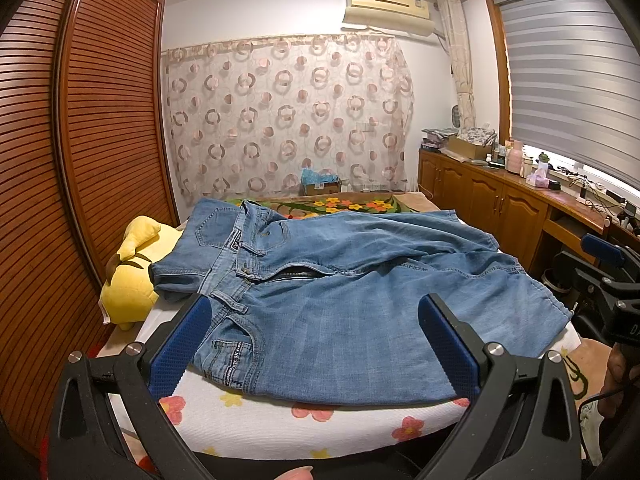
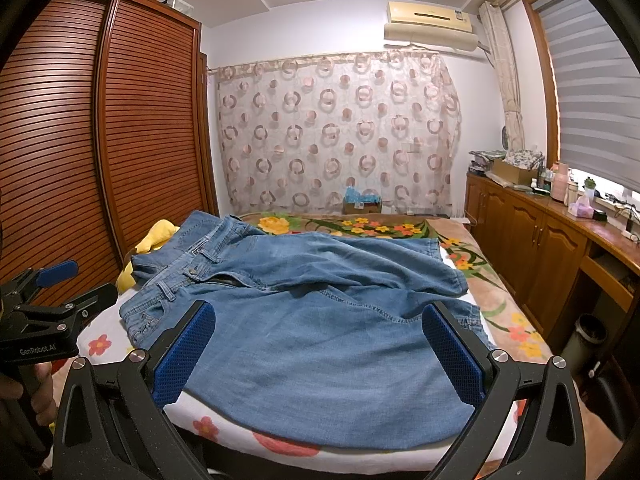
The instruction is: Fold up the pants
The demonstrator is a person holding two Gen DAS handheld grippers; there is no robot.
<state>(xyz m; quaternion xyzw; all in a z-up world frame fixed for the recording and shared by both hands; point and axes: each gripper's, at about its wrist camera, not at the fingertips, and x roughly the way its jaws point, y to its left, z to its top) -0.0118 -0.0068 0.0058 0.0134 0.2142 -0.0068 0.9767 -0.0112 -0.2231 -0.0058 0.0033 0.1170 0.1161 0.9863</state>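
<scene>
Bedroom bed point(image 1: 320, 420): left-wrist view has jeans point(image 1: 340, 312) spread crosswise, waistband left, legs right, left gripper point(image 1: 320, 344) gaping empty over the pocket end; right-wrist view has right gripper point(image 2: 320, 356) likewise spread, nearer the leg end.

The near edge of the bed point(image 1: 280, 424) lies bare in front of the jeans point(image 1: 340, 312), leaving a strip of flowered cover open to both claws. On the left a yellow plush toy point(image 1: 128, 292) sits against the jeans' waistband, with the slatted wardrobe point(image 1: 100, 120) close behind it. On the right, a narrow aisle runs between the bed and the wooden cabinets point(image 2: 532, 248), partly taken up by a dark bin point(image 2: 586, 336).
</scene>
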